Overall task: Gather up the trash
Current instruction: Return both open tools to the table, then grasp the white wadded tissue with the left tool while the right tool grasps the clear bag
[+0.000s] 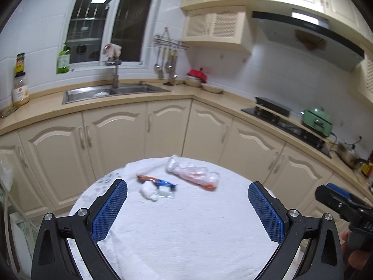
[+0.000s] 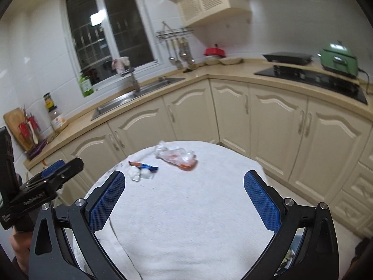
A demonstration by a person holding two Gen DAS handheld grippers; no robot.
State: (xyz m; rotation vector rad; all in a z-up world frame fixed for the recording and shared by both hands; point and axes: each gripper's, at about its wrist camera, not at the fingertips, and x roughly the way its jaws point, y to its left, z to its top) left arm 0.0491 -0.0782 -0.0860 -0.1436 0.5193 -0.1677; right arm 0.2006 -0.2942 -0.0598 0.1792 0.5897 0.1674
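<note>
At the time of inspection nothing had been collected, as far as the frames showed: all the trash lay on the round, white-cloth-covered counter point(image 1: 186, 233), and no bin or bag could be identified with certainty in either view. Working left to right across the surface, the left gripper point(image 1: 187, 210) hung above the near edge with its blue-padded fingers point(image 1: 109, 212) spread wide and holding nothing. Beyond its left finger, on the far left part of the cloth, lay a crumpled white paper wad point(image 1: 149, 191), touching a small clear packet point(image 1: 165, 191) and an orange-and-blue wrapper point(image 1: 156, 180) — the three formed one tight cluster. To the right of that cluster, apart from it and nearer the far rim, lay a crumpled clear plastic bag point(image 1: 193, 172) with orange-red material showing at its near end; the contents were too blurred to name. Furthest right, the right gripper point(image 2: 184, 198) was likewise poised over the near side of the counter, fingers point(image 2: 263, 203) fully parted and empty, well short of every item. Both views were somewhat smeared, so finer details of the wrappers could not be confirmed. Judged from this layout, the task stood at its opening stage — four pieces remained to be picked up, with the cluster the more likely first target for the left gripper and the bag for the right.
</note>
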